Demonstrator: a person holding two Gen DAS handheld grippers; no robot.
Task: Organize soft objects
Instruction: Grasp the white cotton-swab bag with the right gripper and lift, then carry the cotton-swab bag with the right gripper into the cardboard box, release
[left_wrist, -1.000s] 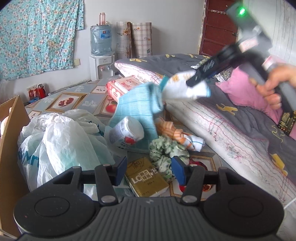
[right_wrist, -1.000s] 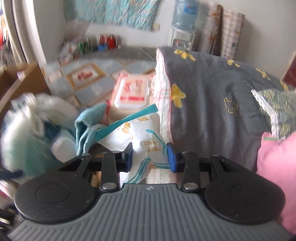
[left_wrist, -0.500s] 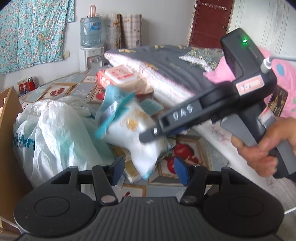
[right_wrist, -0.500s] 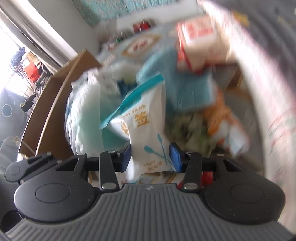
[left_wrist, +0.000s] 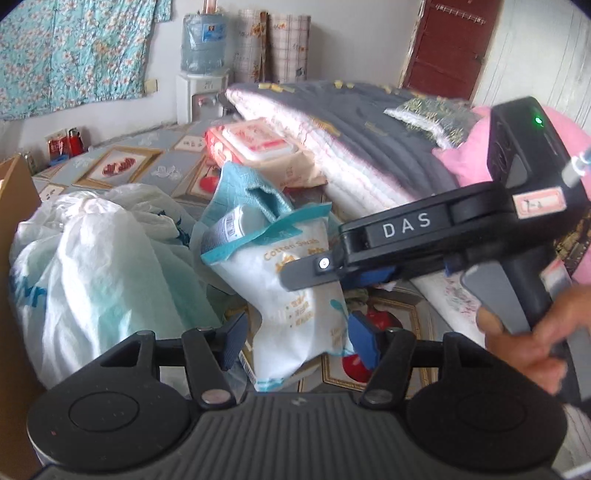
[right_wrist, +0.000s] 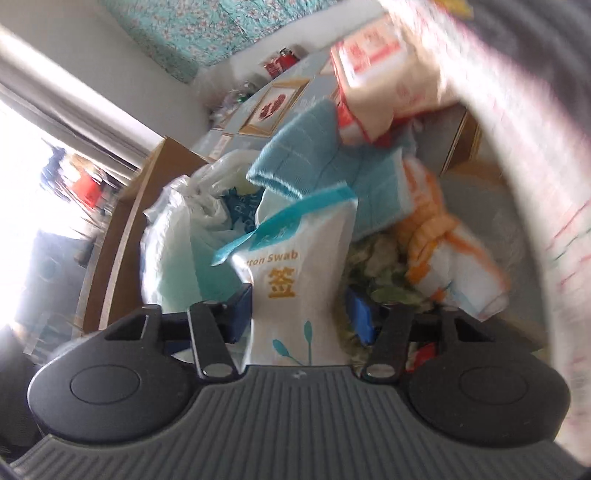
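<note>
My right gripper (right_wrist: 300, 313) is shut on a white cotton swab bag (right_wrist: 299, 258) with a teal top; the bag also shows in the left wrist view (left_wrist: 291, 291), hanging low over the floor. My left gripper (left_wrist: 295, 338) is open and empty, its fingers either side of the bag's lower end. The right gripper's body (left_wrist: 436, 236) crosses the left wrist view from the right. A teal towel (right_wrist: 328, 166), an orange striped cloth (right_wrist: 436, 236) and a green floral scrunchie (right_wrist: 380, 266) lie on the floor behind.
A white plastic bag (left_wrist: 92, 273) bulges at the left beside a cardboard box wall (left_wrist: 14, 206). A wet-wipe pack (left_wrist: 258, 147) leans on the grey quilt (left_wrist: 369, 133). A pink pillow (left_wrist: 469, 155) lies at the right. A small white bottle (left_wrist: 236, 225) lies by the towel.
My right gripper has carried the swab bag from beside the bed down and towards my left gripper. The bag now hangs between the left fingers.
</note>
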